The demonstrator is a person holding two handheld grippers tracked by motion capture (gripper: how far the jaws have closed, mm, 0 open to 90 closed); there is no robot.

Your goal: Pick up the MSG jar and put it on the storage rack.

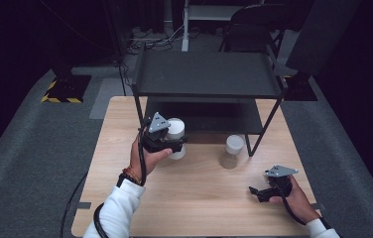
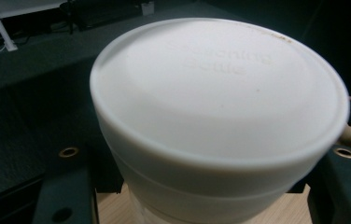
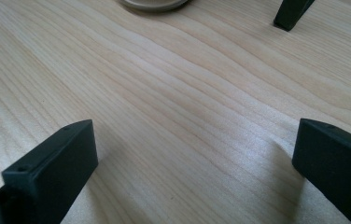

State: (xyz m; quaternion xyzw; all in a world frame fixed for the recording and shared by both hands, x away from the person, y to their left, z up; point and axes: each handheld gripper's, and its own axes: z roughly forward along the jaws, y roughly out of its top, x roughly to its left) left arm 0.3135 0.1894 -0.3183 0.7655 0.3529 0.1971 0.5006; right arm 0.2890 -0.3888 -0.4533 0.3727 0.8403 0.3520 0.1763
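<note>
Shelf rack [image 1: 209, 74] behind 2nd jar [image 1: 233, 150]

Rack [image 1: 207, 74] blocks table's [image 1: 194, 198] far half; 2nd jar [image 1: 232, 151] by its leg; near half open.

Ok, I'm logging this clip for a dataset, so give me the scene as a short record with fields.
setting: wooden table with a black two-tier shelf at its far side
left gripper: shut on the white-lidded jar, in front of the shelf
second jar: stands on the table by the shelf's right front leg, untouched
right gripper: open, low over bare table, holds nothing
jar lid: on, with faint raised lettering
</note>
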